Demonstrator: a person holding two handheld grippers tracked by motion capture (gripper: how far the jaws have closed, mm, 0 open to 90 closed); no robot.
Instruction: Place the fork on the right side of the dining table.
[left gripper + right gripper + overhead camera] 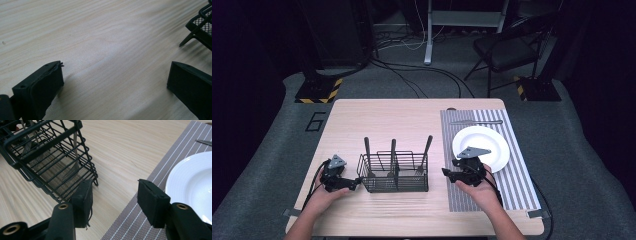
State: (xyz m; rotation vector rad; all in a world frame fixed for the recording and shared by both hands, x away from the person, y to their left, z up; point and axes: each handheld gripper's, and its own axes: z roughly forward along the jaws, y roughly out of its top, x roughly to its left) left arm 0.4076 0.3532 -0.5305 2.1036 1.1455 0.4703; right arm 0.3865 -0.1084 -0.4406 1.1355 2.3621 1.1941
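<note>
A black wire cutlery caddy (394, 172) stands at the middle of the wooden table (387, 120), with three dark-handled utensils (393, 150) upright in it. My left gripper (354, 183) rests low at the caddy's left end, open, with bare wood between its jaws; the caddy's corner (200, 27) shows at the upper right of the left gripper view. My right gripper (445, 172) sits just right of the caddy (50, 157), open and holding nothing. A white plate (481, 146) lies on the striped placemat (512, 190) beside it, and again at the right as the plate (192, 185).
A knife (476, 122) lies on the placemat beyond the plate. Behind the table are a folding chair (507, 50), floor cables (422, 75) and hazard-striped stand bases (318, 91). A number 6 (314, 121) is marked on the floor at the left.
</note>
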